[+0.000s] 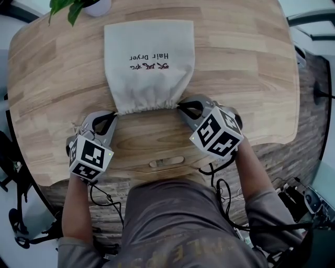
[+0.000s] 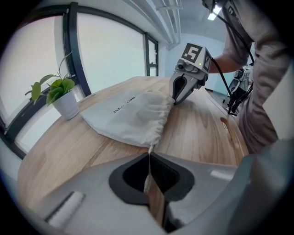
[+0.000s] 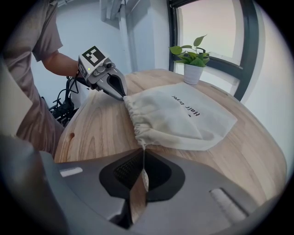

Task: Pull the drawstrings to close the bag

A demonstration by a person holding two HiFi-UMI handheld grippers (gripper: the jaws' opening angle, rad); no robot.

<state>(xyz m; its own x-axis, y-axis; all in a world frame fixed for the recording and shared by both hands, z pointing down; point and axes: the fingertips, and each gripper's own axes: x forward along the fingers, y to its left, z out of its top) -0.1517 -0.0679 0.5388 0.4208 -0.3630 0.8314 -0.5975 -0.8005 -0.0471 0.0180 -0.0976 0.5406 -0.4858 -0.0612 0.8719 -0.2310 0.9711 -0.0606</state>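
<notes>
A cream cloth bag [image 1: 149, 63] printed "Hair Dryer" lies flat on the round wooden table [image 1: 251, 78], its mouth [image 1: 146, 107] gathered into tight pleats facing me. My left gripper [image 1: 111, 116] sits at the mouth's left corner, shut on the left drawstring [image 2: 149, 158], which runs taut from the bag [image 2: 131, 117] into the closed jaws. My right gripper [image 1: 180, 106] is at the mouth's right corner, shut on the right drawstring [image 3: 143, 160] coming off the bag [image 3: 179, 117]. Each gripper view shows the other gripper across the mouth: the right gripper [image 2: 177, 98] and the left gripper [image 3: 123, 95].
A small potted plant [image 1: 78, 6] stands at the table's far edge, just beyond the bag's closed end. A slot [image 1: 166, 162] is cut in the tabletop near me. Cables hang from both grippers below the table edge. Windows lie behind the plant [image 3: 190, 62].
</notes>
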